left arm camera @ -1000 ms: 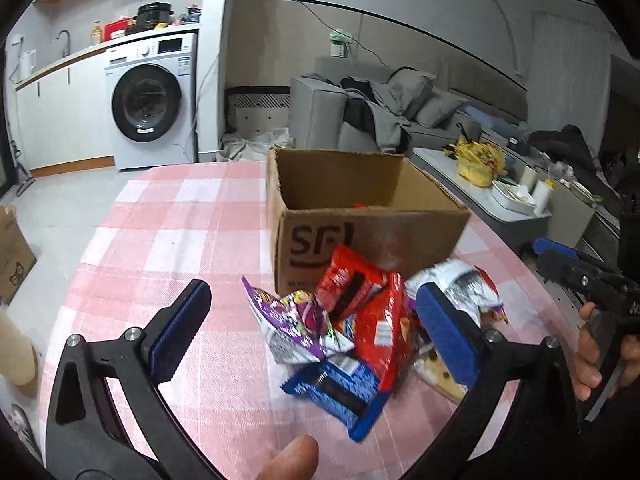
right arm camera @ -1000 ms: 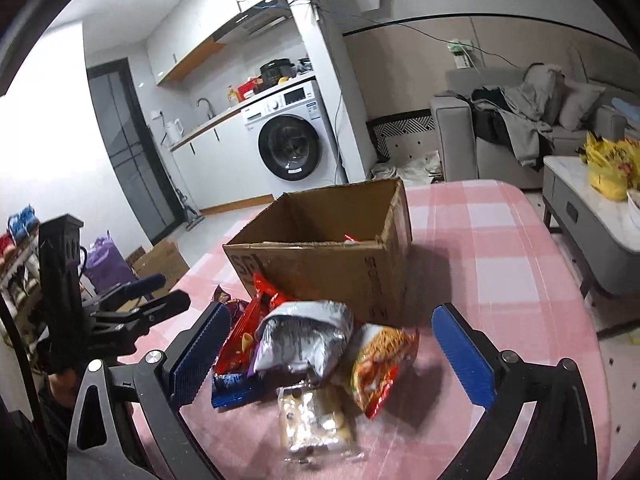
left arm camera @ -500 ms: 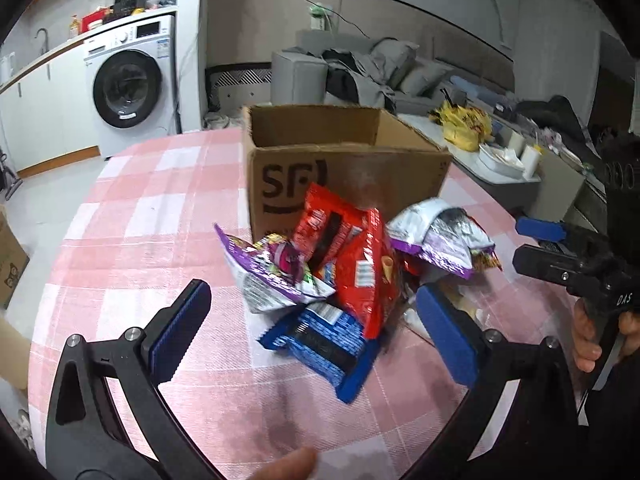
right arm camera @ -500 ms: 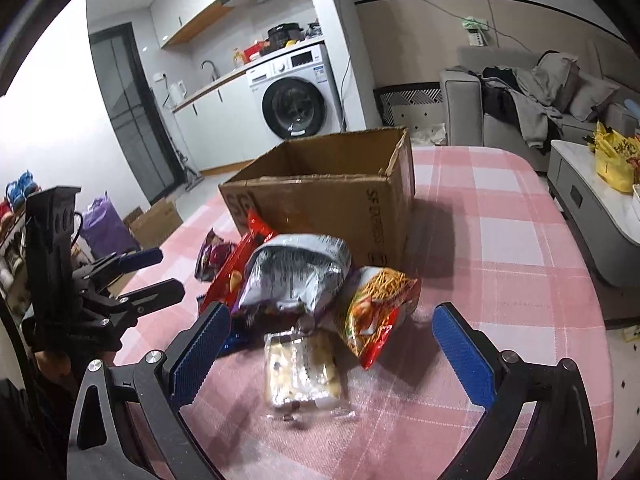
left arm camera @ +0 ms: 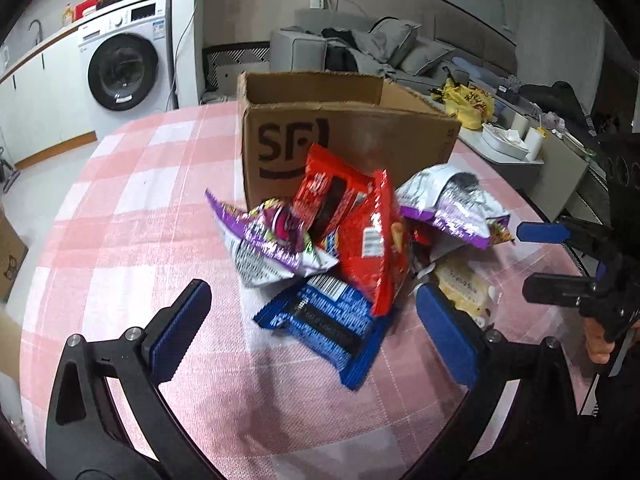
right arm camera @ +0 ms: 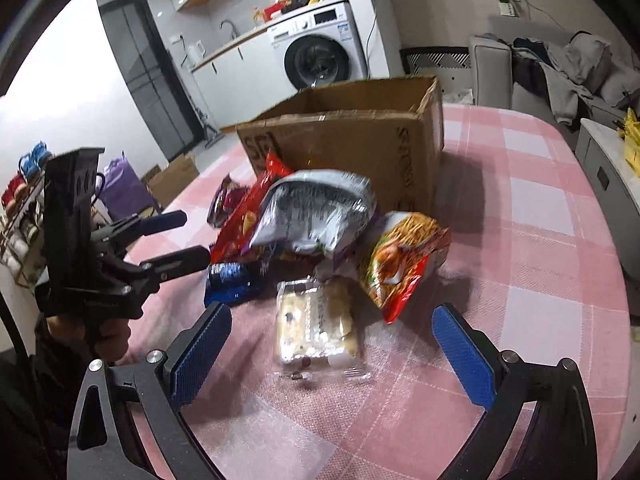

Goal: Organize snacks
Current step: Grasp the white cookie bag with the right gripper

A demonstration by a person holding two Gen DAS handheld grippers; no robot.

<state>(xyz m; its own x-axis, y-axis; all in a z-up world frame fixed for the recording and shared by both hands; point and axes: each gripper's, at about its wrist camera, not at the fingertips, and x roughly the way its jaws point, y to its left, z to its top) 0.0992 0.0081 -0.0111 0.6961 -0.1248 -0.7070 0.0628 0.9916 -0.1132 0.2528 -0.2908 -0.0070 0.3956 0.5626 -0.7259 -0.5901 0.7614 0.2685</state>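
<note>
Matt cardboard box [left arm camera: 352, 136], glossy foil snack packets [left arm camera: 360, 232], woven tablecloth [left arm camera: 132, 216]

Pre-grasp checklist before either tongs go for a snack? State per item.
1. Left tongs open, nothing held: ok.
2. Right tongs open, nothing held: ok.
3. Blue packet lies between the left fingers' line, but the red bag overlaps its far edge: not ok for a clean pull.
4. Clear-wrapped pastry lies flat and apart on its near side, ahead of the right tongs: ok.
5. Cardboard box open on top, upright: ok.
6. Free room inside the box: cannot tell.
</note>
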